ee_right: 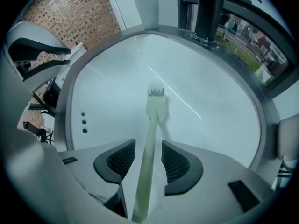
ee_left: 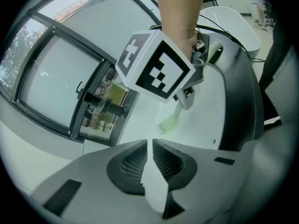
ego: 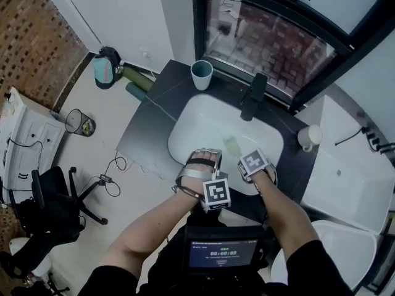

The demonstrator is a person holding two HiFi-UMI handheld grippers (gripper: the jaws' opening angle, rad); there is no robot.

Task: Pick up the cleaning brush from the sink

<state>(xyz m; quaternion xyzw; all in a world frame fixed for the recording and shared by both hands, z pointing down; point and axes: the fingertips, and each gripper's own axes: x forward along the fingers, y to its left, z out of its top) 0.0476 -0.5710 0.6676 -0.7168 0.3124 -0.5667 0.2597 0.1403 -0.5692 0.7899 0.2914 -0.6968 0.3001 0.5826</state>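
The cleaning brush (ego: 231,145), pale green with a long handle, lies on the bottom of the white sink (ego: 188,121). In the right gripper view its head (ee_right: 156,99) points toward the faucet. The handle runs back between the jaws of my right gripper (ee_right: 148,146), which points straight down into the basin. Those jaws stand open, and a gap shows on each side of the handle. My left gripper (ego: 205,158) hovers over the sink's front rim, left of the right one. Its jaws (ee_left: 150,143) are shut on nothing. The left gripper view also shows the brush (ee_left: 169,122) below the right gripper's marker cube (ee_left: 156,66).
A black faucet (ego: 253,97) stands at the sink's far rim under a dark-framed window. A teal cup (ego: 201,74) sits on the dark counter at the far left, a white mug (ego: 308,137) at the right. A white bathtub (ego: 352,177) lies to the right.
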